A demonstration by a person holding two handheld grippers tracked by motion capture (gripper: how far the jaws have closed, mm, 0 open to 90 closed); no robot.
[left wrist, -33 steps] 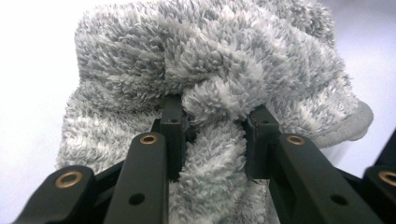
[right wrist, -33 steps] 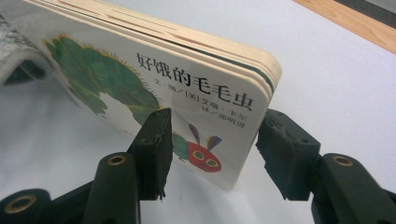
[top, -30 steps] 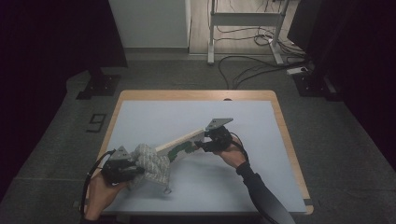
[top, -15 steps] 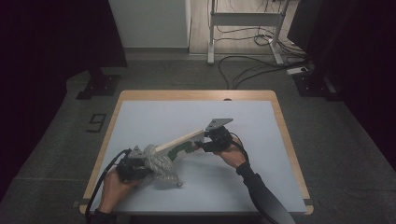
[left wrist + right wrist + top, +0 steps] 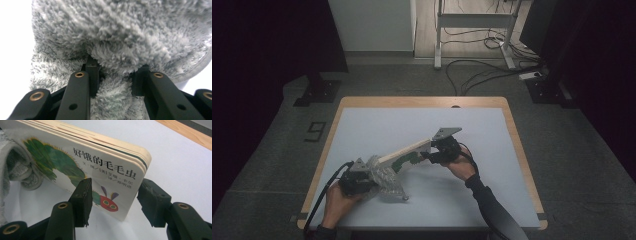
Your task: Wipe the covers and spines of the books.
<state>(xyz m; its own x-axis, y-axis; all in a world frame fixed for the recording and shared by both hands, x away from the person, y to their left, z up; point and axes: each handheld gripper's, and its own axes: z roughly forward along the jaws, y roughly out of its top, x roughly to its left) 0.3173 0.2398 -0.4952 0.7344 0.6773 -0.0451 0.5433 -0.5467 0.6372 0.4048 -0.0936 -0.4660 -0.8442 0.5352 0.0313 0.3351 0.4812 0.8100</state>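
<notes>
Your right gripper (image 5: 112, 202) pinches the thick board picture book (image 5: 100, 167) tilted at mid-frame so your left gripper (image 5: 113, 82), jaws pinching the fluffy grey cloth (image 5: 125, 37), can wipe its lower end.

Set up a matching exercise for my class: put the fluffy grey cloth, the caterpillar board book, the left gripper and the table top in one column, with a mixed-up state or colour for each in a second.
1. fluffy grey cloth
2. board book
3. left gripper
4. table top

A. pale blue-grey with a wooden edge
B. bunched at the book's lower end
C. tilted, raised end between the right gripper's jaws
D. shut on the cloth

Pairs: 1-B, 2-C, 3-D, 4-A
</notes>
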